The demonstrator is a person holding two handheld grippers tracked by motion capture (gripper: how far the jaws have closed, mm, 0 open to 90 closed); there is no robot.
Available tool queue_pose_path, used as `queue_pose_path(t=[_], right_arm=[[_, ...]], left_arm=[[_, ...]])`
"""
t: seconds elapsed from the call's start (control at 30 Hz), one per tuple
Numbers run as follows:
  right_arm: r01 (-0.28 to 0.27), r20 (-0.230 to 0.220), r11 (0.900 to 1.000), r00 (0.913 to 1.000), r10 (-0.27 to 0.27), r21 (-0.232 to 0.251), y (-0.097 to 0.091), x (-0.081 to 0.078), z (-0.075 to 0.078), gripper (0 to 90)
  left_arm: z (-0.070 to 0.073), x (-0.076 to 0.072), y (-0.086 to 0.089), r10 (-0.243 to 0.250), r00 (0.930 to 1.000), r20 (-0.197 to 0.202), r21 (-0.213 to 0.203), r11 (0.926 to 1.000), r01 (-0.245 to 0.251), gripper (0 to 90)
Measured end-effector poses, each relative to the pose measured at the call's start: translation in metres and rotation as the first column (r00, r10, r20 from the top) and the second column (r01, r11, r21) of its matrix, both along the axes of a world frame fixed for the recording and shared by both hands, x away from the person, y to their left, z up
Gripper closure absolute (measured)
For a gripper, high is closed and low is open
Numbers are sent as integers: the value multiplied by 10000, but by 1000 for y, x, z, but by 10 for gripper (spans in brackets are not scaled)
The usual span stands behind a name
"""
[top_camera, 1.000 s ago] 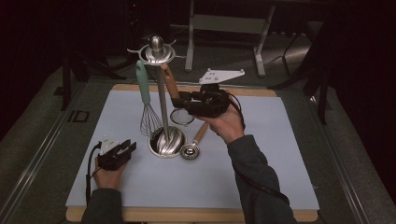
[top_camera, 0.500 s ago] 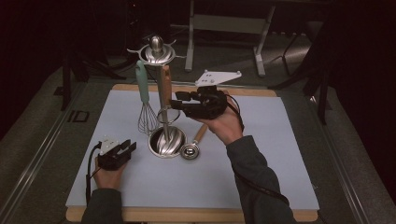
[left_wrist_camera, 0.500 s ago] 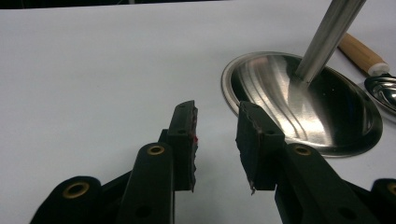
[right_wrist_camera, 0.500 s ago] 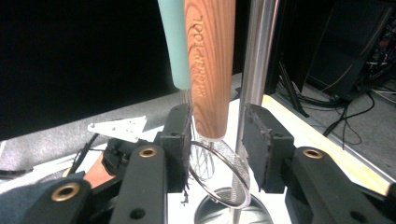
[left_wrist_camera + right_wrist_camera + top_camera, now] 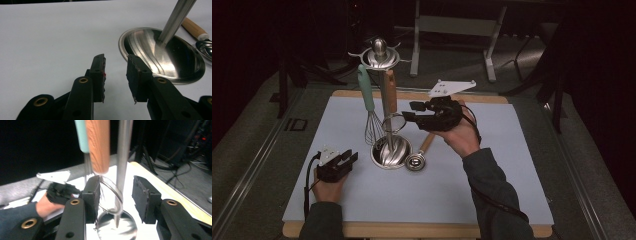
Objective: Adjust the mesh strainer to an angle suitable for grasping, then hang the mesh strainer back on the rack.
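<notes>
Strainer point(image 5: 393, 123) with the wooden handle point(image 5: 98, 145) hangs on the rack point(image 5: 381, 55), next to the pole point(image 5: 123, 157). Its wire ring sits between the right gripper's point(image 5: 411, 112) fingers point(image 5: 92, 192), close to the left pad, and the pads do not press on it. These jaws have just been opening, and one second ago they were narrower around this tool. I judge from this that the hanging step is finished and the hand is letting go.

The mat point(image 5: 512, 150) is the biggest thing, and it lies below both pairs of fingers. The rack stands on it with its round base point(image 5: 162, 55) just ahead of the left gripper's point(image 5: 115, 72) fingers, a little to their right. The left fingers are spread and hold nothing; this gripper rests low on the mat.

A whisk point(image 5: 370, 107) with a green handle hangs beyond the strainer, on the far side from the right fingers. A small ladle point(image 5: 418, 159) lies on the mat beside the base, below the right gripper. It is probably the next tool to hang.
</notes>
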State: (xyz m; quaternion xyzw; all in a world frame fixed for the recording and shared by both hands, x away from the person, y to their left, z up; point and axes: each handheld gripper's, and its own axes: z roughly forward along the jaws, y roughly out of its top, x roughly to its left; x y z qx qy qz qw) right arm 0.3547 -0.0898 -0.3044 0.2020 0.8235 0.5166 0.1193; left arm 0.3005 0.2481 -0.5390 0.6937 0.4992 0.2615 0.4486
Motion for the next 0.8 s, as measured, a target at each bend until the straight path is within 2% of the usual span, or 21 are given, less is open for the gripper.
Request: queue_pose_path(t=[0.17, 0.43, 0.7, 0.8], right_arm=[[263, -46, 9983, 9996, -265, -513, -9, 4, -9, 564], [682, -269, 9946, 9971, -705, -784, -26, 10, -21, 561], [1036, -236, 9828, 9938, -1085, -1528, -35, 11, -40, 560], [1068, -363, 9800, 9928, -1144, -1680, -37, 12, -47, 560]], left_arm=[[0, 0, 0, 1, 10000, -11, 11, 10000, -1, 679], [0, 0, 0, 27, 10000, -9, -38, 10000, -27, 679], [0, -1, 1, 69, 9999, 129, -74, 9999, -68, 683], [0, -2, 2, 128, 9997, 203, -190, 9997, -124, 689]])
